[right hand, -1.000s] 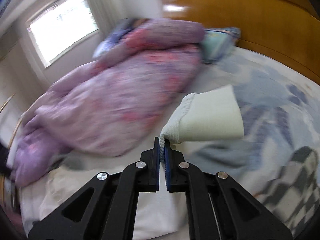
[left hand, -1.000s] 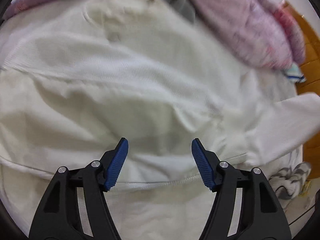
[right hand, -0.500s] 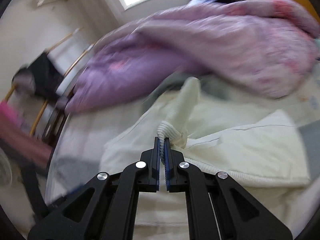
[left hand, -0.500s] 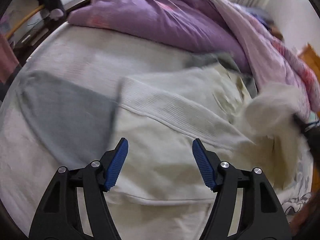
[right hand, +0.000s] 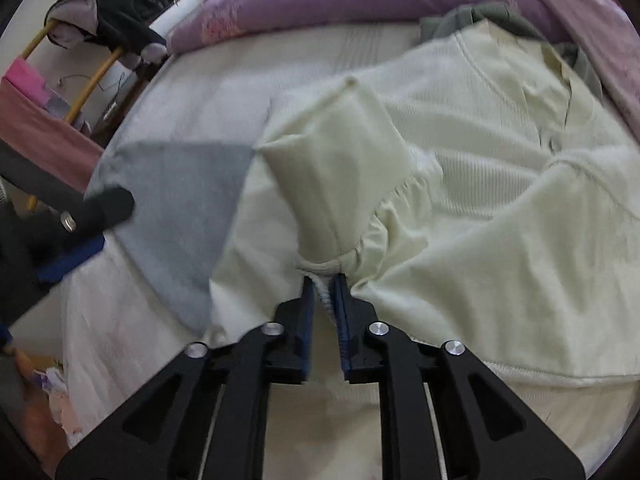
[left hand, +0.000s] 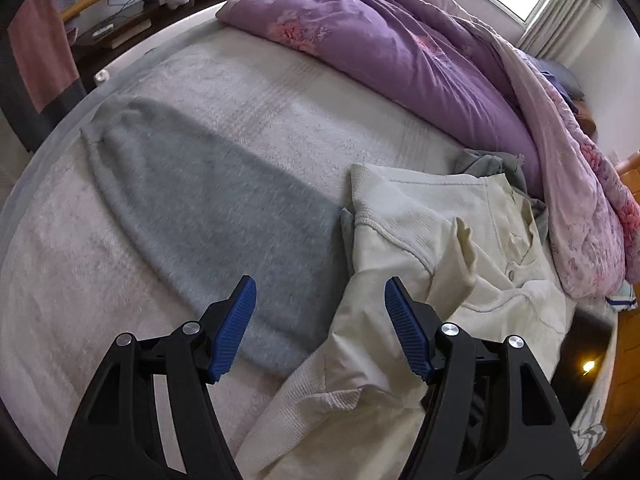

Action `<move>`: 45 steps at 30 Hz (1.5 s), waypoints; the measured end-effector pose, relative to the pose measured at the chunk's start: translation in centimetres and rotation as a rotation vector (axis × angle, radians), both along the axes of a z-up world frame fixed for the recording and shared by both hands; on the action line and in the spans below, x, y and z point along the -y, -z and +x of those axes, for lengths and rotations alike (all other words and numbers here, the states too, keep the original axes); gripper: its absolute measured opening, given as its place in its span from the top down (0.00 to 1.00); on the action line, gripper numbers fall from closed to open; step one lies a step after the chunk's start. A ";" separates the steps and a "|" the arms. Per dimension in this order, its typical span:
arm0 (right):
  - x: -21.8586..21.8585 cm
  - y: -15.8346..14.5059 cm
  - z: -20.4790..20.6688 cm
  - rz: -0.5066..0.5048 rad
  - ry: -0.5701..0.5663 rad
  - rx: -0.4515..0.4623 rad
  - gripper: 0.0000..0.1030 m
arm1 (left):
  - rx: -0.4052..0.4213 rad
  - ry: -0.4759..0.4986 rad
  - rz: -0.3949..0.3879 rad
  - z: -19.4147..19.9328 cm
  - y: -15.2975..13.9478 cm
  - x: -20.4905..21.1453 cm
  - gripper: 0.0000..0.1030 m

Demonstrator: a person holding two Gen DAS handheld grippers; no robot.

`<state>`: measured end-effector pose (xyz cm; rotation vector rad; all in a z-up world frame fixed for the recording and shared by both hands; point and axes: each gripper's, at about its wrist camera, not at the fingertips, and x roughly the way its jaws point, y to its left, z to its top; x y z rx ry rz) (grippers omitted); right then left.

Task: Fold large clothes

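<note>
The sweater (left hand: 460, 248) lies on the bed (left hand: 280, 120), right of the flat blanket (left hand: 208, 216). The duvet (left hand: 400, 48) lies along the far side.

Cream garment (right hand: 500, 184): soft knit cloth, fine ribbed texture, matt; cuff (right hand: 326, 280) thicker rib, small glossy button at 2 o'clock.
Grey blanket patch (left hand: 208, 216): fuzzy fleece, matt, set into a pale plush bed cover (left hand: 280, 112).
Purple quilt (left hand: 384, 52) at 12 o'clock: smooth woven cloth, faint sheen, printed flowers.
Left gripper (left hand: 318, 330), right gripper (right hand: 324, 300): matt black plastic arms, shiny metal screw heads, blue ridged rubbery pads.
Headboard (left hand: 628, 184) at 3 o'clock: glossy varnished wood.
</note>
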<state>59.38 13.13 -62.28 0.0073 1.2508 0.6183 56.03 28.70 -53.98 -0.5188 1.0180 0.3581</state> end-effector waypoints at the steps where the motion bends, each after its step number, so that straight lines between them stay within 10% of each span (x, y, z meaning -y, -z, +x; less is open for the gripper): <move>1: 0.5 -0.2 -0.3 0.024 -0.002 -0.014 0.66 | 0.013 0.005 -0.006 0.0 -0.3 0.2 0.34; 9: 9.4 -3.6 -3.0 0.058 0.031 0.062 0.52 | 0.052 0.091 -0.051 3.3 -0.9 3.9 0.25; 16: 23.3 -3.8 1.8 -0.033 0.317 0.090 0.52 | -0.167 0.149 -0.026 9.0 6.1 6.3 0.24; 19: 27.2 -2.7 3.7 -0.046 0.380 0.057 0.52 | -0.208 0.167 0.052 9.6 7.2 7.2 0.48; 21: 29.3 -1.8 4.4 -0.057 0.425 0.036 0.52 | -0.209 0.169 0.076 9.5 7.6 7.1 0.84; 27: 32.9 0.7 6.3 -0.045 0.485 -0.055 0.52 | -0.104 0.017 0.093 4.9 4.6 4.8 0.90; 37: 34.5 4.3 8.5 -0.110 0.452 -0.210 0.62 | -0.216 0.060 0.065 6.5 7.2 3.9 0.85; 40: 35.2 1.9 9.1 -0.060 0.464 -0.176 0.60 | -0.162 0.057 0.060 7.4 4.9 3.5 0.66; 42: 35.6 0.3 10.1 -0.056 0.472 -0.130 0.55 | -0.126 0.075 0.045 8.2 3.8 3.0 0.34; 45: 36.3 -0.6 12.9 -0.045 0.491 -0.097 0.54 | -0.103 0.095 -0.013 11.2 3.5 1.9 0.34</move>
